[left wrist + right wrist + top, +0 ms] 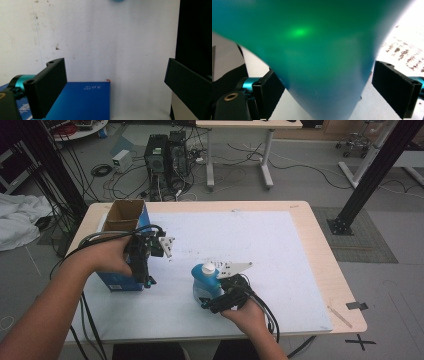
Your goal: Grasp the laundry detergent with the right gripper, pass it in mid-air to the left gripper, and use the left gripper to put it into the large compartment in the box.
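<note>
- Step in hand, as I judge it: the right gripper (pixel 207 302) is closing in on the blue bottle (pixel 205 281) near the front middle of the white mat (pixel 280 265). The bottle stands roughly upright, its white cap (pixel 208 267) on top.
- Right gripper state: in the right gripper view the jaws stand spread, one on each side of the bottle's body (pixel 317 62). The left-hand jaw sits at or against the wall; a gap shows at the right-hand jaw. I take this as bracketing, not yet a firm pinch.
- Left gripper (pixel 145 265): held at the blue carton (pixel 122 220) on the left part of the mat, the carton's top open and brown inside. In the left gripper view its jaws are spread wide with nothing between them, and a blue face of the carton (pixel 85 102) lies just below.
- Next move, in my judgement: press the right jaws together squarely on the bottle's body, low enough that it will not tip, before lifting. The carton looks the likely destination, and the left gripper seems placed to steady it, though that is inference.
- Hard to make out: the bottle is blurred and looks green at close range, so no label can be read.
- Whether the left jaws touch the carton cannot be told from the high view; the hand (pixel 107 257) covers the contact.
- Small print on the carton face is too small to read.
</note>
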`<control>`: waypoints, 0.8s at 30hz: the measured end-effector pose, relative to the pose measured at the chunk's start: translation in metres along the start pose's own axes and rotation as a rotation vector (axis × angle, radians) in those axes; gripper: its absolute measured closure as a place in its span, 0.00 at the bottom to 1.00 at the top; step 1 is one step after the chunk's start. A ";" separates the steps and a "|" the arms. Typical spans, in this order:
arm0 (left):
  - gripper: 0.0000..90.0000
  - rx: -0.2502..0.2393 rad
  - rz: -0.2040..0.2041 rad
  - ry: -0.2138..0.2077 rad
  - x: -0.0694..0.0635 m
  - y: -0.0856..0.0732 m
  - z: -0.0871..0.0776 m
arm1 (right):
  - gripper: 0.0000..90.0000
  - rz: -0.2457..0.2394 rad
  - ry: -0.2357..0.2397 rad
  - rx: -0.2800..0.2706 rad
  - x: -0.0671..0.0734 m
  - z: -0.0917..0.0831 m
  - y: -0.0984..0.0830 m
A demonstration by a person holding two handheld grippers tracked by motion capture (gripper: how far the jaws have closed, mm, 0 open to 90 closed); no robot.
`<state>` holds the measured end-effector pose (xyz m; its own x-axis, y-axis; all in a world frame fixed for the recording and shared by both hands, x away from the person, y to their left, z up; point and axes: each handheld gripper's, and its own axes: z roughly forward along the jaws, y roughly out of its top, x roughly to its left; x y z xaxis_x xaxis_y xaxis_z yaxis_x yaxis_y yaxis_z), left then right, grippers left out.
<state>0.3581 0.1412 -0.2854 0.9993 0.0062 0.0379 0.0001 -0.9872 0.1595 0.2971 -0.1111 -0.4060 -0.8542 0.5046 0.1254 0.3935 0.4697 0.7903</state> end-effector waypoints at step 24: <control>0.05 -0.005 0.003 0.003 0.000 0.000 0.003 | 0.37 -0.015 -0.059 -0.037 0.006 0.003 0.000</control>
<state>0.3580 0.1406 -0.2879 0.9991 0.0040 0.0417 -0.0030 -0.9864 0.1643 0.2930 -0.1064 -0.4069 -0.8380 0.5400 0.0785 0.3668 0.4510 0.8137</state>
